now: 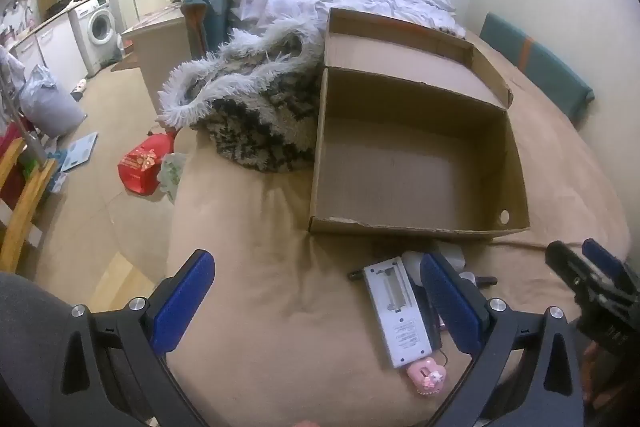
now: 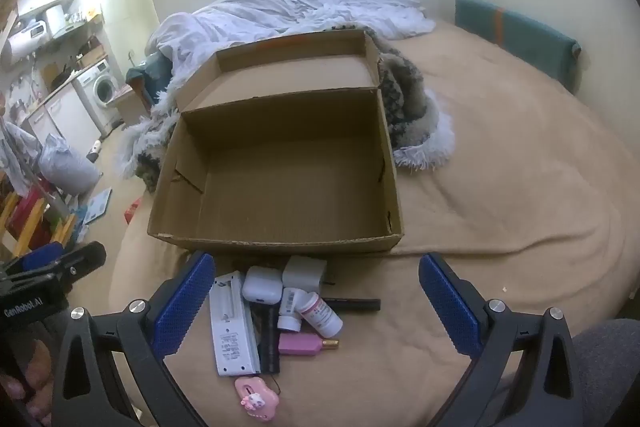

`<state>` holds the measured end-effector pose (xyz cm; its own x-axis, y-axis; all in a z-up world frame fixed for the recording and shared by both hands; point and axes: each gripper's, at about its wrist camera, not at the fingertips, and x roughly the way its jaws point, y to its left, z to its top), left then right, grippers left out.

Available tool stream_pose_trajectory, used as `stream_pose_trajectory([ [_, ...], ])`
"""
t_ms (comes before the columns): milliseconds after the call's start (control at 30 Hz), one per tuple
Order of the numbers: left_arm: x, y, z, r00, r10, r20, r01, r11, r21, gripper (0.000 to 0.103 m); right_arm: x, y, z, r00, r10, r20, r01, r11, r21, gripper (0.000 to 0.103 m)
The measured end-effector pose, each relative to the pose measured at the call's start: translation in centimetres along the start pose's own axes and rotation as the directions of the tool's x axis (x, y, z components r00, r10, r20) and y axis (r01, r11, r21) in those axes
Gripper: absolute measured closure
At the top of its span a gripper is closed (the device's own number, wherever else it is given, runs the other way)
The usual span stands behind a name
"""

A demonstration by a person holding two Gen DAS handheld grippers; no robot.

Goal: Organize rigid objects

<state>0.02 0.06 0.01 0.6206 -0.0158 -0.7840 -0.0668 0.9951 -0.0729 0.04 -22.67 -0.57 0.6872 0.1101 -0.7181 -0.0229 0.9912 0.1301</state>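
Cardboard box (image 2: 280, 187) lying open and bare on the bed (image 2: 500, 187), ready for filling. Small clutter bunched just near of it: charger (image 2: 232, 327), pill bottle (image 2: 322, 315), earbud case (image 2: 262, 285). Left gripper (image 1: 316, 303) and right gripper (image 2: 316, 303) both hovering, jaws wide, gripping nothing.

**Much of the clutter sat half-seen**

In the left wrist view the blue finger (image 1: 450, 301) covered most of the small items beside the white device (image 1: 394, 311). Label print on the bottles (image 2: 320, 313) was too small to read. The patterned blanket (image 2: 400, 95) lay partly behind the cardboard box (image 2: 276, 241).
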Motion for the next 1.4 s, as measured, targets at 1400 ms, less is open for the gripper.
stream_pose_trajectory([
  [1400, -0.27, 0.40, 0.26, 1.000, -0.003, 0.005, 0.004, 1.000, -0.020, 0.001, 0.29, -0.04, 0.01, 1.000, -0.008, -0.003, 0.008, 1.000, 0.001, 0.000],
])
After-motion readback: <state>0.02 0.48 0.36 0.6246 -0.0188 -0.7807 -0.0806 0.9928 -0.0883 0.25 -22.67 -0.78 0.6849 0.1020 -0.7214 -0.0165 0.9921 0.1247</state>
